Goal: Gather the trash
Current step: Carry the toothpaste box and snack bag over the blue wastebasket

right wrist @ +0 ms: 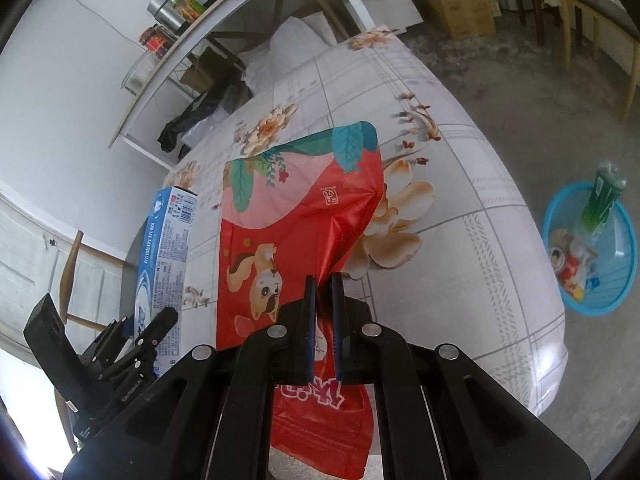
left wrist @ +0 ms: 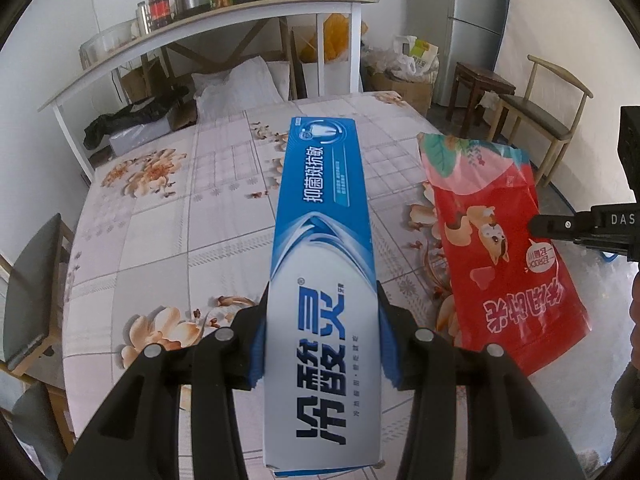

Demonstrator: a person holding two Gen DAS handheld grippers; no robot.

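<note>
I am holding the left tool (left wrist: 320,344) clamped across the near end of a blue and white toothpaste box (left wrist: 324,264), its blue pads (left wrist: 258,344) pressing on both long sides, so the box is sticking out lengthwise above the middle of the worktop (left wrist: 160,220), which is wearing a checked cloth with flower prints. My right tool (right wrist: 322,320) is pinching a fold of a red snack bag (right wrist: 288,232) near the bag's right edge, the two pads nearly meeting with the creased foil between them; the bag is hanging lifted over the worktop's right side. In the left wrist view the bag is sitting just right of the box, and the two are not touching. On the floor beyond the worktop's right edge, a blue basket (right wrist: 624,280) is standing with a green bottle (right wrist: 602,200) and other scraps inside.
</note>
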